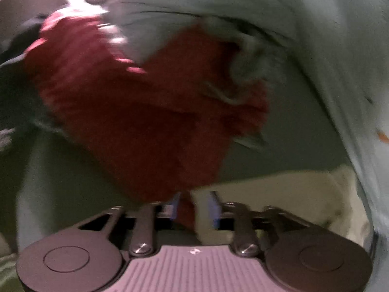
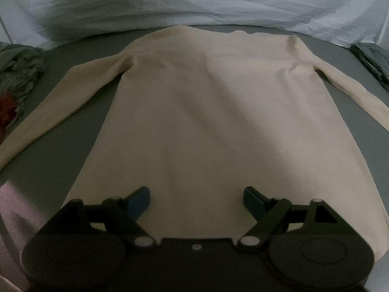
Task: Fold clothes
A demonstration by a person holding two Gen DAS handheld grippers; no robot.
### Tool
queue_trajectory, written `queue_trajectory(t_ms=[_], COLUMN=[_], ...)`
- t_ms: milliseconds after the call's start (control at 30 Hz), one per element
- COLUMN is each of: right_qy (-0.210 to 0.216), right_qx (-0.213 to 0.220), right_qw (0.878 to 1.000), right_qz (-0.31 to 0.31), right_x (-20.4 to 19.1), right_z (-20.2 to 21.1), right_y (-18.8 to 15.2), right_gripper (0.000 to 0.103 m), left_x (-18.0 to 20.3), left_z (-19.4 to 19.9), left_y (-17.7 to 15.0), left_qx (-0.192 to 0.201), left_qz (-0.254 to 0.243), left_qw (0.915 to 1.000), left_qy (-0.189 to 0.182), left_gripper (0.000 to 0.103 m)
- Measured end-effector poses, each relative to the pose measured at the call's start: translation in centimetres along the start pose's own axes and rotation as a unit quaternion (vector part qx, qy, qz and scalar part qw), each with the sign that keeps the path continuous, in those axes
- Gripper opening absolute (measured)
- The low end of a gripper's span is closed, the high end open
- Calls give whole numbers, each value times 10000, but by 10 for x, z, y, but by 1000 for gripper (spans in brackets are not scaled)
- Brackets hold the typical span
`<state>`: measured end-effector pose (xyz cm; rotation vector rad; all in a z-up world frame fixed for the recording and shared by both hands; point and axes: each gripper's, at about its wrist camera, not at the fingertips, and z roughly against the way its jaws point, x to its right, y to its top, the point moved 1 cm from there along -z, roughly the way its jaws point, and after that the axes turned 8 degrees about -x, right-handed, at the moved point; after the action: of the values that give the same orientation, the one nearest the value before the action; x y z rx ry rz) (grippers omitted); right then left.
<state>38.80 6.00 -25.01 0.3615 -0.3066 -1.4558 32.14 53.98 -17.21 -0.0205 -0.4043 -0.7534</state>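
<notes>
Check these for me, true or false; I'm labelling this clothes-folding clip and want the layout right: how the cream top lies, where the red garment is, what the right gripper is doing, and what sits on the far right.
1. The cream long-sleeved top lies spread flat with both sleeves out. True.
2. The right gripper is clamped on a sleeve. False: its jaws stand open above the hem.
3. A red garment fills the left wrist view. True.
4. The surface under the top is bright yellow. False: it is grey.
</notes>
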Motion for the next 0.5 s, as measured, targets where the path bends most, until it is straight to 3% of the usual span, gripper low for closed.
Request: queue_trajectory(t_ms=[100, 200, 333, 433, 500], right_qy=[-136, -480, -1049, -1437, -1570], right_qx=[197, 472, 537, 431, 349], right_qw=[9994, 9961, 9883, 9811, 9772], right_qz=[-247, -565, -970, -1221, -1386], right_x=[8, 28, 74, 114, 143], right_z=[10, 26, 40, 50, 55], right_y=[-3, -6, -21, -38, -48], right_gripper=[85, 85, 83, 68, 64], left_x=[32, 71, 125, 161, 178], left_z=[-6, -16, -37, -54, -63], left_y=[-22, -54, -105, -143, -169], left_qx=[-32, -239, -803, -1248, -1468], left_qz=[-848, -1826, -2865, -3521, -3680], left_qw=[9964, 9829, 9529, 9243, 9134], left_qy=[-18, -96, -581, -778, -931], left_gripper=[56, 63, 67, 67, 67])
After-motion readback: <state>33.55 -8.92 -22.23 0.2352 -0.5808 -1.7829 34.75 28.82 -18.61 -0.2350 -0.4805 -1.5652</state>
